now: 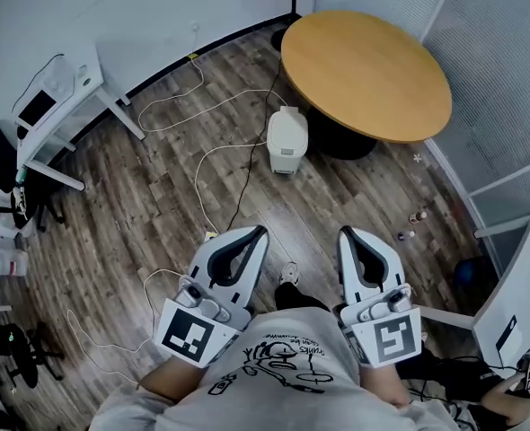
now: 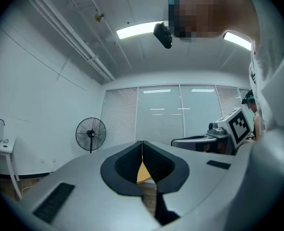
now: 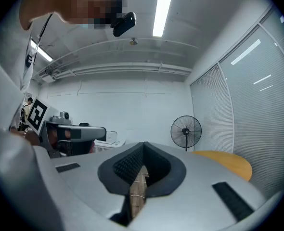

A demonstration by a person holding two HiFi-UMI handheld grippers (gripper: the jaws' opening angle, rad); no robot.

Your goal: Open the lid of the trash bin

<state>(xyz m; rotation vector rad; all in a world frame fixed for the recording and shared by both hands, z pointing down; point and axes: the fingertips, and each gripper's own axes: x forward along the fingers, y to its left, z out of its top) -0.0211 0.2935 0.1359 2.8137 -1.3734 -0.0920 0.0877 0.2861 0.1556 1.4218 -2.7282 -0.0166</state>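
The white trash bin (image 1: 287,139) stands with its lid down on the wooden floor, just left of the round table (image 1: 366,72). It shows only in the head view. Both grippers are held close to the person's torso, well short of the bin and pointing toward it. My left gripper (image 1: 261,232) has its jaws pressed together with nothing between them, and the left gripper view shows the tips (image 2: 142,142) meeting. My right gripper (image 1: 344,233) is likewise shut and empty, with its tips (image 3: 143,143) touching. Each gripper view catches the other gripper (image 2: 228,129) (image 3: 70,131) beside it.
White and black cables (image 1: 213,151) trail over the floor between me and the bin. A white desk (image 1: 63,106) stands at the left and a standing fan (image 2: 90,134) (image 3: 186,129) at the far wall. Small bottles (image 1: 413,218) sit on the floor at the right. A shoe (image 1: 289,274) shows below.
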